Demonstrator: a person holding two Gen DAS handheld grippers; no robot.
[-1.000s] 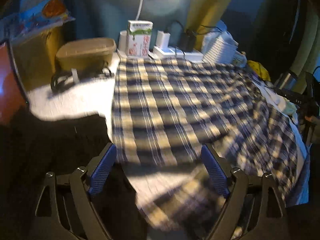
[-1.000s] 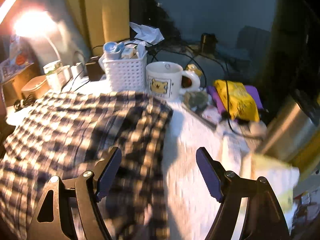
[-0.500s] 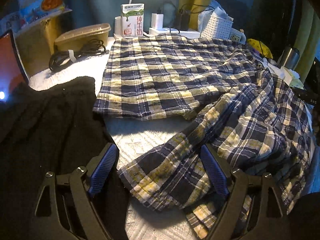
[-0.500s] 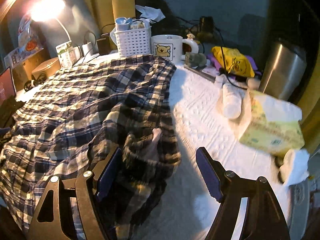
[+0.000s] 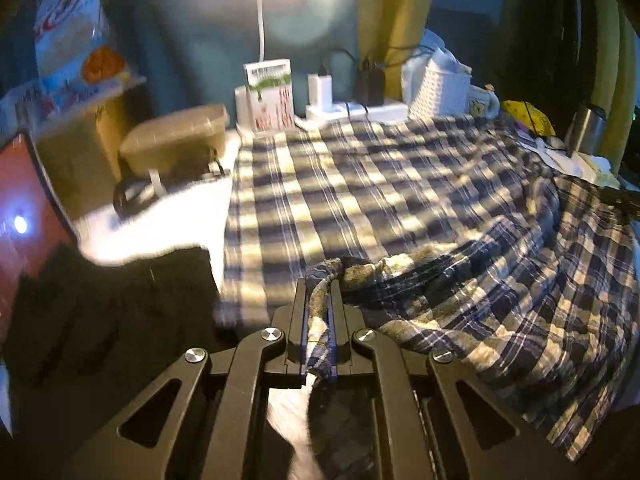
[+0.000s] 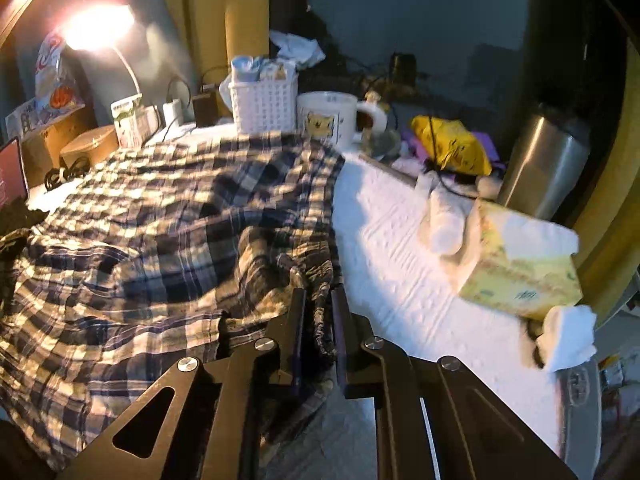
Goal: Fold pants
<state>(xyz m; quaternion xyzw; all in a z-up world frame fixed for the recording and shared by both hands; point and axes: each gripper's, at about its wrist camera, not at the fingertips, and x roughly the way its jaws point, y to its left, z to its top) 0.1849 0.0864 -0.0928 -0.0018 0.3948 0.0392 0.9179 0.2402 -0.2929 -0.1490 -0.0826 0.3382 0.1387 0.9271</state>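
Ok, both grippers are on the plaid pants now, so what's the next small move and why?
Probably lift both ends together and carry them toward the lamp side. The left gripper and right gripper are each shut on a bunched edge of the plaid pants, whose near half lies rumpled while the far half lies flat.

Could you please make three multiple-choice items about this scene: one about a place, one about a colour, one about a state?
1. Where does the white basket stand?
A. at the left of the bear mug
B. on the tissue box
C. on the black cloth

2. What colours do the plaid pants show?
A. red and green
B. dark blue and cream
C. plain grey

3. What is the state of the left gripper?
A. open above the table
B. shut on nothing
C. shut on the pants

Key: 1 A, they stand side by side in the right wrist view; 2 B, the checks show it; 3 C, fabric sits pinched between its fingers.
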